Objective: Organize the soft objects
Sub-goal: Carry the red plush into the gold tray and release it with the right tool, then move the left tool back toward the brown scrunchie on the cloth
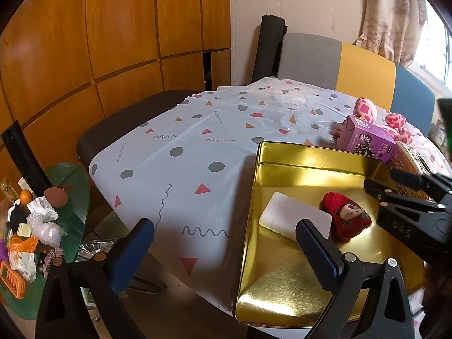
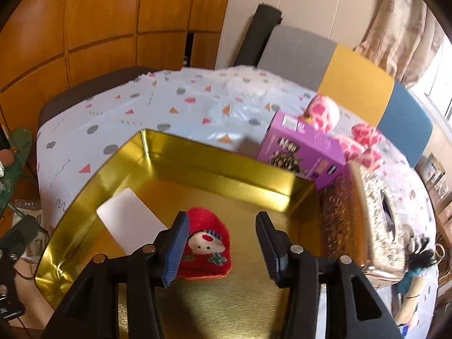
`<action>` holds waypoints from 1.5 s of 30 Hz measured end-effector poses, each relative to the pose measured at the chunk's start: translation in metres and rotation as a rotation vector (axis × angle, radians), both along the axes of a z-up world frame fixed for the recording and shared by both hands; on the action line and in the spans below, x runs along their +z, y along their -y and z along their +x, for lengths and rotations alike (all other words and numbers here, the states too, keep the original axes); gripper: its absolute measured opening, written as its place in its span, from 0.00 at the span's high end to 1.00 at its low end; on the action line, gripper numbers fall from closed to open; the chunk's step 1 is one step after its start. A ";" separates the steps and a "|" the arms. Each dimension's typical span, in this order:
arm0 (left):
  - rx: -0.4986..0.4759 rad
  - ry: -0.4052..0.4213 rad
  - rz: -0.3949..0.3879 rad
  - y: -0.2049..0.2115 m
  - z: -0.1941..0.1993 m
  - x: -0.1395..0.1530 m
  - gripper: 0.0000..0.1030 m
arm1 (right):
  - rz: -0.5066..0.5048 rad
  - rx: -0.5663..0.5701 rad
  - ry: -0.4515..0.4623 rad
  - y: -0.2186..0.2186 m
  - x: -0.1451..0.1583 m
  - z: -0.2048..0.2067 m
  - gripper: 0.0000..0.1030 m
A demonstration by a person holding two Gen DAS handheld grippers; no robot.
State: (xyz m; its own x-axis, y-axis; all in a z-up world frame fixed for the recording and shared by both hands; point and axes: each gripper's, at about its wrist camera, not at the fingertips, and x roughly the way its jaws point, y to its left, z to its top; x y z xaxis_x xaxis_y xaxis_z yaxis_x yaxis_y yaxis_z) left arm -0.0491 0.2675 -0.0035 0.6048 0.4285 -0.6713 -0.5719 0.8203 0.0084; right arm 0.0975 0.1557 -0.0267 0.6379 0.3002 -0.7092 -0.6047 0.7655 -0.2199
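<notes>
- Left wrist view: the left gripper (image 1: 226, 243) hangs with its jaws wide apart and nothing between them. One finger stands over the tablecloth (image 1: 180, 152), the other over the near part of the gold tin (image 1: 282, 296).
- The tin is open and shallow. Inside it lie a white pad (image 1: 285, 214) and a red sock (image 1: 347, 217) with a snowman face, close beside each other.
- The right gripper (image 1: 378, 183) comes in from the right, above the far right corner of the tin.
- Behind the tin stand a purple box (image 1: 364, 138) and pink spotted plush pieces (image 1: 365, 107). They are outside the tin.
- Right wrist view: the right gripper (image 2: 223, 243) has its jaws apart. The sock (image 2: 206, 243) lies flat on the tin floor (image 2: 254, 305), just beside the left finger; the pads do not seem to press on it.
- The step in hand looks like the release of the sock into the tin, so this part seems done.
- The pad (image 2: 130, 223) lies to the left of the sock, near the tin wall (image 2: 214, 163).
- The next move probably calls for lifting the right gripper clear without dragging the sock, and then reaching past the box (image 2: 299, 149) to the plush (image 2: 364, 141). It is soft, so it needs a wide opening and a gentle close.
- To the right of the tin lies a patterned box (image 2: 378, 220); what it holds cannot be told.
</notes>
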 end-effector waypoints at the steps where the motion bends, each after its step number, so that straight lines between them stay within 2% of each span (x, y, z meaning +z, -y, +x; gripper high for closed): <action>1: -0.001 -0.001 0.002 0.001 0.000 0.001 0.02 | 0.003 0.003 0.017 0.001 0.003 -0.003 0.52; 16: -0.038 0.006 0.024 0.019 0.004 0.010 0.02 | 0.084 -0.004 0.091 0.026 0.043 -0.034 0.52; 32: -0.123 0.004 0.054 0.050 0.015 0.017 0.02 | 0.141 -0.060 0.131 0.068 0.063 -0.040 0.52; 37: -0.193 0.001 0.064 0.071 0.026 0.020 0.02 | 0.131 -0.135 0.122 0.103 0.057 -0.028 0.52; 45: -0.402 -0.012 0.082 0.131 0.052 0.020 0.02 | 0.099 -0.342 0.104 0.192 0.041 -0.005 0.52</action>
